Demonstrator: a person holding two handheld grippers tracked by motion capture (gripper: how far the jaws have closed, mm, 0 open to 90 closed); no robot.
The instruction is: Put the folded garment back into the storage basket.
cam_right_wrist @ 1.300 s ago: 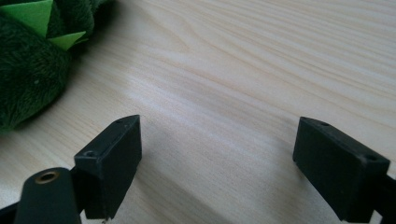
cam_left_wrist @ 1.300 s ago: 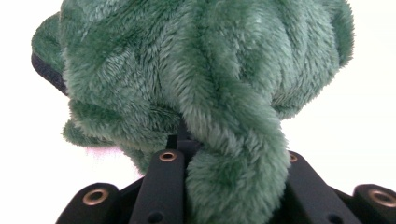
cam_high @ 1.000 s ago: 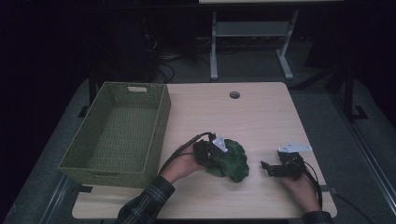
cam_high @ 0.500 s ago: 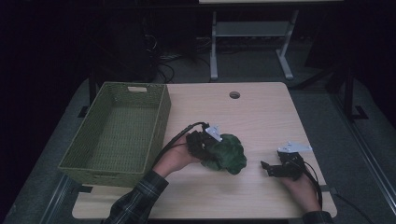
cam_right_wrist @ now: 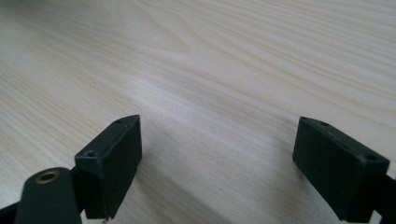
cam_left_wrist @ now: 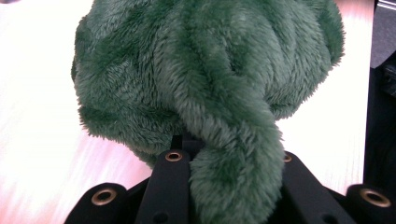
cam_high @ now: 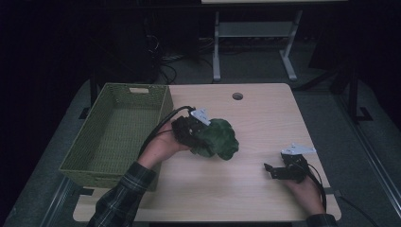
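left hand-held gripper [cam_high: 191, 132] clamped on green plush toy [cam_high: 217, 138] to carry it, likely toward wicker basket [cam_high: 113, 135] | right hand-held gripper [cam_high: 276, 171] jaws apart, idle on surface [cam_high: 265, 109]

Basket [cam_high: 118, 135] at table [cam_high: 255, 118] left edge; plush toy [cam_high: 217, 138] just right of it, mid-table

Basket wall [cam_high: 166, 106] beside left claw [cam_high: 196, 135]
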